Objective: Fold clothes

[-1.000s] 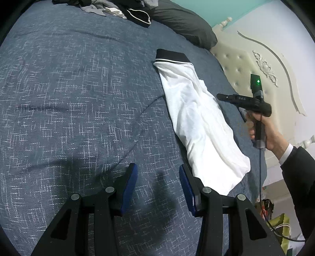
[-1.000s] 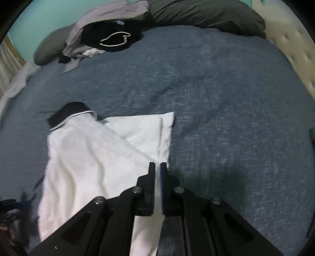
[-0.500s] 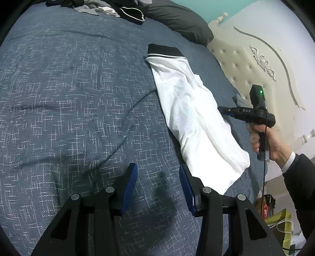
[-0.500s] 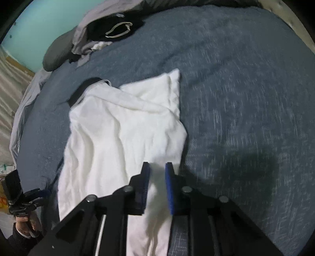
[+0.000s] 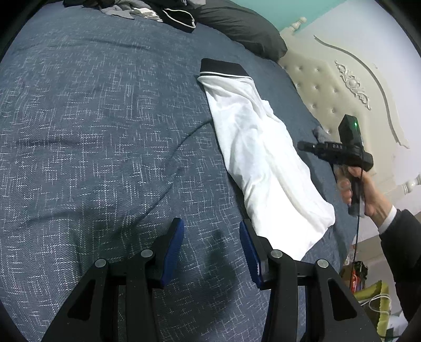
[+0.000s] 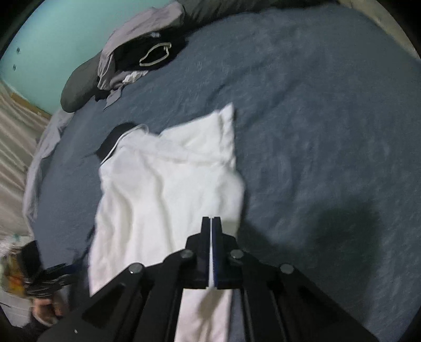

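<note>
A white shirt (image 5: 263, 157) with a black collar (image 5: 221, 67) lies folded into a long strip on the blue bedspread (image 5: 92, 131). My left gripper (image 5: 211, 236) hovers open over bare bedspread, just left of the shirt's near corner, with nothing between its blue pads. A hand holds my right gripper (image 5: 302, 144) over the shirt's far long edge. In the right wrist view that gripper (image 6: 211, 223) is shut above the shirt (image 6: 163, 189), and the cloth under it lies flat. The left gripper (image 6: 47, 276) is a blur at the lower left there.
A pile of dark and grey clothes (image 5: 147, 8) and a dark pillow (image 5: 236, 29) lie at the head of the bed. A cream tufted headboard (image 5: 342, 86) runs along the right. Clutter sits on the floor past the bed's edge (image 5: 368, 286).
The right gripper has slid along the shirt's edge, away from the collar, and its jaws have gone from a narrow gap to shut. The left gripper has stayed put.
</note>
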Available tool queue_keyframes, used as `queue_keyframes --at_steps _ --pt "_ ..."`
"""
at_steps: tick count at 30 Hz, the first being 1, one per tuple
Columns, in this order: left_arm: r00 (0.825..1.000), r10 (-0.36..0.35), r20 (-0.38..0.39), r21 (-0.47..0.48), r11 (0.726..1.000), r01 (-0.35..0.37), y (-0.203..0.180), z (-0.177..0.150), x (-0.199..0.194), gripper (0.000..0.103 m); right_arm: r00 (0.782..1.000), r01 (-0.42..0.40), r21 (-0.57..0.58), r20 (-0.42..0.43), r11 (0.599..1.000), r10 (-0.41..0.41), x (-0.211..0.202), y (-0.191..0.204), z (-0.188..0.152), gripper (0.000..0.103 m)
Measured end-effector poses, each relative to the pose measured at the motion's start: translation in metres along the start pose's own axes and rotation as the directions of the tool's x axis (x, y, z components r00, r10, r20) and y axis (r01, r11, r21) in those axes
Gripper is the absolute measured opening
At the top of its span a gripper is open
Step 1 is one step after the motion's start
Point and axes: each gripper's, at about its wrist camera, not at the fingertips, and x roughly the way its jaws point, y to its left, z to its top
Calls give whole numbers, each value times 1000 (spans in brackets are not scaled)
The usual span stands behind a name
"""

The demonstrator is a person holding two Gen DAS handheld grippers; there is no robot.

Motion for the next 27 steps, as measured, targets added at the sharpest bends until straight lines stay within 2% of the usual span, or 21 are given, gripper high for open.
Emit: queue_keyframes --at_steps 1,2,4,9,10,12,14,15,21,27 --pt "1000 -3 0 1 1000 3 -1 0 0 48 1000 1 0 -15 1000 -1 0 2 -3 10" --pt "1000 -6 0 3 1000 6 -3 0 1 48 1000 7 1 -25 1000 -7 -1 2 -7 24" --pt "1000 -12 0 7 1000 12 -6 -1 1 48 999 8 20 -38 1000 -8 -4 1 -14 34" --pt "1000 -27 -9 30 999 27 -19 -4 5 48 997 23 -12 -73 1000 -23 -11 12 -37 34" --pt "999 -29 -17 35 999 29 -22 -5 8 48 997 17 -9 -76 1000 -18 -12 13 -41 34" --pt "999 -28 -31 44 999 29 -26 -9 14 48 998 8 7 -66 1000 -8 -14 11 -48 24" --pt "998 -31 -46 48 998 33 -30 -12 21 48 998 10 15 -54 1000 -9 -14 9 -52 6" --pt "998 -34 -54 50 998 37 -33 -14 24 48 999 15 17 -46 1000 -14 -14 8 -54 3" --pt "997 -13 -74 92 996 19 -45 -22 36 48 997 58 60 40 996 -61 -31 -8 -52 1" --pt "997 -7 -82 107 994 15 -47 -26 38 48 995 97 113 11 989 -99 -23 -25 -57 1"
